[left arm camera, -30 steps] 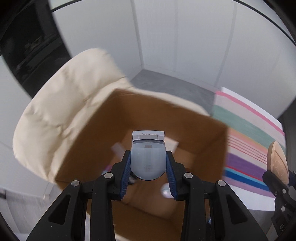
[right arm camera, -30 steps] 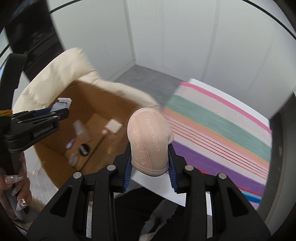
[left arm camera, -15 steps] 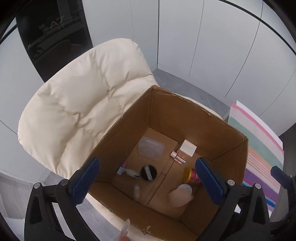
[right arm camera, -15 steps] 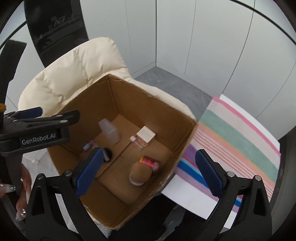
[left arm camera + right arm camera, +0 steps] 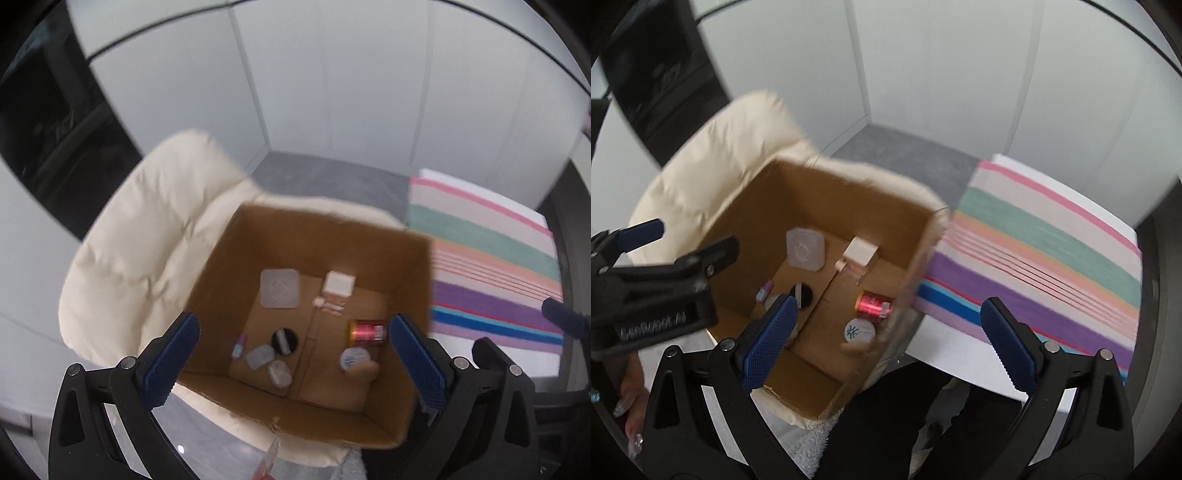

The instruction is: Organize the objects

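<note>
Hovering over the cardboard box (image 5: 236,258) on the cream chair (image 5: 147,240), left gripper (image 5: 295,354) and right gripper (image 5: 886,332) both gape empty; items lie inside, apparently dropped there for sorting, red can (image 5: 367,332) included.

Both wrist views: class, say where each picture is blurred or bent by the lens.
Left wrist view: cardboard box and cream cushion edges smeared by motion, wall seams bowed, corners dark. Right wrist view: box rim and striped cloth smeared, the near tongs sharper, the same fisheye curve.
</note>
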The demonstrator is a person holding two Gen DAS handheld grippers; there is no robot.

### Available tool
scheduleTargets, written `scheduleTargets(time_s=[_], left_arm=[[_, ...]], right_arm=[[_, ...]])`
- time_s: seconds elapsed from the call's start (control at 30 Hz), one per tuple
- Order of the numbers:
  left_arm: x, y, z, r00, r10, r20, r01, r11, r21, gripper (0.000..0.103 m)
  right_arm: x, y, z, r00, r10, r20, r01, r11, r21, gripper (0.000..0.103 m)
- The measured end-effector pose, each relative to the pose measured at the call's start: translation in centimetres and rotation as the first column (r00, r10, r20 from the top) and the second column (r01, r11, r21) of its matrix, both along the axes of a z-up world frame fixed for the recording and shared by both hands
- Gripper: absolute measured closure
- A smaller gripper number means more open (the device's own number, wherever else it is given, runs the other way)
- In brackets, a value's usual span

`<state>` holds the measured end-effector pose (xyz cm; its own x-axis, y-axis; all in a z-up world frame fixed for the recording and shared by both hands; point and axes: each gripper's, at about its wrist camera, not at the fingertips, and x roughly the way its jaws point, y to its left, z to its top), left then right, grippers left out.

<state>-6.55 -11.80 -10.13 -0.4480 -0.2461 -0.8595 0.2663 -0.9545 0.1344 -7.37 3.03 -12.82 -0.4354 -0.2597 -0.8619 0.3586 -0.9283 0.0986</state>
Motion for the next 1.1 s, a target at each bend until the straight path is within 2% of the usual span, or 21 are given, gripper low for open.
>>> scheduleTargets(time_s=[0.13,0.23,0.33,0.43,0.6,0.73,0.87,1.1], left_arm=[[0.1,2.8,2.7,0.994,-0.072,0.087,0.068,0.997,0.048,0.0],[1.2,4.1,4.8,0.991,-0.096,0.089,0.086,0.989,0.119,0.0],[2.9,5.1,6.8,0.99,-0.11,0.085,0.089,0.971,0.224,0.0],[4.3,6.6,8.7,0.988,-0.14,0.064,0.124,0.97,0.211,0.0],[5.7,8.4,10.7,0.986,-0.164,0.036,0.154,0.97,0.189,0.0],[5.9,9.2,11.1,0.98,-0.194,0.044,0.185,0.969,0.163,0.0],[6.1,10.5,11.0,0.971,-0.231,0.056,0.222,0.966,0.134,0.0],[6.4,11.7,11.0,0.964,-0.258,0.061,0.249,0.961,0.122,0.0]], right_arm=[[1.4,3.6,2.9,0.992,-0.119,0.037,0.12,0.993,-0.004,0.004],[2.9,5.9,5.3,0.985,-0.16,0.062,0.16,0.987,0.0,0.006],[4.9,8.5,8.1,0.969,-0.237,0.063,0.237,0.971,-0.001,0.006],[7.0,10.6,10.2,0.948,-0.306,0.081,0.309,0.951,-0.022,0.006],[9.5,12.4,12.4,0.94,-0.332,0.073,0.334,0.942,-0.015,0.006],[10.2,13.6,13.3,0.928,-0.37,0.045,0.371,0.929,-0.009,0.006],[10.6,15.4,14.1,0.899,-0.438,0.019,0.438,0.899,-0.013,0.006],[11.1,16.5,14.5,0.884,-0.468,0.0,0.468,0.884,-0.01,0.006]])
